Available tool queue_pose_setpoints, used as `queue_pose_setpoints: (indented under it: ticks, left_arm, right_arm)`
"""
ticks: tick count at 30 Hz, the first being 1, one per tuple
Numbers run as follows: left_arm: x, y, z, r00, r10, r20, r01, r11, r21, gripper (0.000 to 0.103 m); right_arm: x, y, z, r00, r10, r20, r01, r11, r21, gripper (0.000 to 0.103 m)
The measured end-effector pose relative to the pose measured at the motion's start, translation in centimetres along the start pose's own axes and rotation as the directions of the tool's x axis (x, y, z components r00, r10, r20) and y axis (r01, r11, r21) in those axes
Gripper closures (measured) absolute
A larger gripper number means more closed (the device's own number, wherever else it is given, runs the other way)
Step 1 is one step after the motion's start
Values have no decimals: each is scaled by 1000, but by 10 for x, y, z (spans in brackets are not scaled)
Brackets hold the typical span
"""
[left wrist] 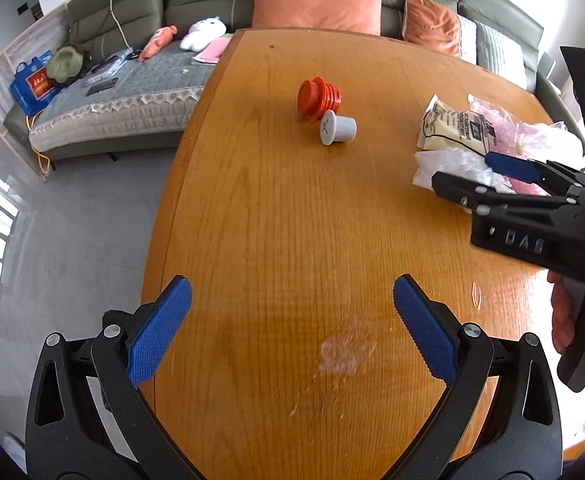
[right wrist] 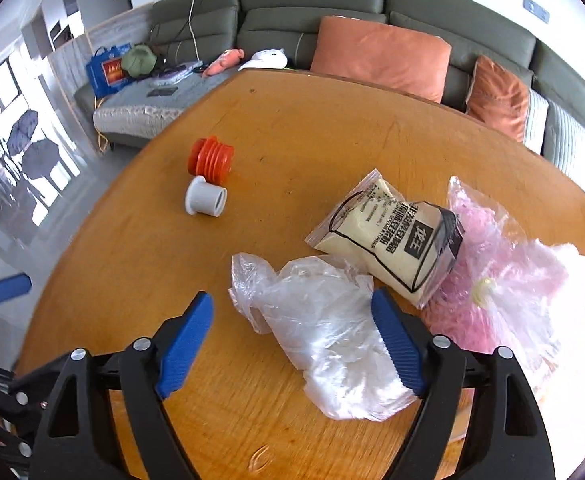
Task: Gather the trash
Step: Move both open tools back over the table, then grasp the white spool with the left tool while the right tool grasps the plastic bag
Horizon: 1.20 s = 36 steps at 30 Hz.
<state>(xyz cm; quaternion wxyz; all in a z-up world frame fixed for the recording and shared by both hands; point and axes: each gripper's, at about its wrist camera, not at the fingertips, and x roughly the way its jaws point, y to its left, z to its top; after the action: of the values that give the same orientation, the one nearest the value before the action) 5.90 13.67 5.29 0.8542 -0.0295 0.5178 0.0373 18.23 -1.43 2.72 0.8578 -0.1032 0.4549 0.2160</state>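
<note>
From the left wrist view, the left tool [left wrist: 292,320] hangs over bare wood at the lower middle of the frame, its blue pads spread wide with nothing between them. The wooden tabletop [left wrist: 276,208] fills the centre. Above the middle lie an orange ribbed plastic part [left wrist: 315,98] and, touching it, a small grey plastic cap [left wrist: 337,127]. At the right edge the right tool [left wrist: 474,174] reaches in from the side – a hand [left wrist: 572,312] grips its handle at the lower right. Its tips sit over a crumpled clear plastic bag [left wrist: 440,162], with a printed powder pouch [left wrist: 454,130] and a pink plastic bag [left wrist: 508,136] just behind.

From the right wrist view, the right tool [right wrist: 292,320] stands wide, its pads on either side of the clear plastic bag [right wrist: 324,332] – the right-hand pad is just beside the film, the left-hand one apart from it, so nothing is gripped. The powder pouch [right wrist: 392,240] lies at centre right, overlapping the pink bag [right wrist: 512,280] at the right. The orange part [right wrist: 211,160] and grey cap [right wrist: 205,199] sit at upper left. A grey-green sofa [right wrist: 312,0] with orange cushions [right wrist: 380,56] runs along the top.
</note>
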Motion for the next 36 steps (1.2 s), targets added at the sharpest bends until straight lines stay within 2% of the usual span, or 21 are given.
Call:
queue_pose_setpoints:
  ticks: [4, 6, 7, 8, 10, 15, 18, 20, 23, 31, 33, 34, 35, 36]
  left_arm:
    - [10, 0, 8, 1000, -8, -15, 8, 1000, -2, 6]
    - [13, 0, 12, 1000, -11, -16, 11, 1000, 0, 6]
    - [15, 0, 14, 1000, -13, -16, 13, 1000, 2, 6]
    - [16, -1, 16, 1000, -15, -16, 15, 1000, 3, 6]
    - [17, -1, 20, 1000, -20, -12, 20, 1000, 5, 6]
    - [23, -6, 36, 998, -55, 11, 55, 998, 4, 6]
    - [31, -8, 49, 996, -85, 39, 87, 996, -36, 6]
    - [40, -7, 60, 996, -70, 60, 75, 993, -96, 6]
    - [52, -7, 72, 997, -46, 65, 54, 989, -137, 6]
    - [78, -32, 94, 995, 79, 68, -76, 996, -51, 6]
    - [85, -37, 95, 996, 70, 56, -69, 997, -27, 21]
    - [88, -37, 96, 997, 69, 47, -68, 997, -25, 47]
    - [90, -37, 96, 997, 56, 47, -55, 998, -27, 58]
    - [90, -35, 96, 998, 46, 52, -44, 999, -32, 62]
  right_arm:
    - [11, 4, 1, 997, -72, -16, 71, 996, -58, 20]
    - [16, 0, 1, 995, -97, -20, 95, 993, -63, 33]
    - [17, -4, 1, 992, -127, -19, 125, 990, -63, 54]
    - [17, -8, 3, 992, -127, -19, 126, 990, -56, 60]
    - [9, -21, 7, 999, -54, -3, 54, 999, 5, 64]
    - [-24, -31, 27, 994, 27, 103, -34, 997, 70, 65]
    - [-37, -33, 43, 987, 63, 147, -79, 991, 105, 64]
    - [-42, -35, 51, 983, 81, 163, -102, 987, 124, 64]
    - [-40, -38, 61, 981, 106, 160, -130, 981, 146, 63]
    - [-29, -50, 68, 979, 126, 159, -157, 968, 197, 63]
    - [-29, -51, 66, 979, 125, 160, -157, 966, 206, 63]
    - [-29, -53, 65, 979, 125, 161, -158, 964, 213, 63]
    - [-29, -55, 65, 979, 123, 163, -157, 963, 218, 63]
    - [-29, -56, 65, 979, 121, 164, -156, 963, 222, 63]
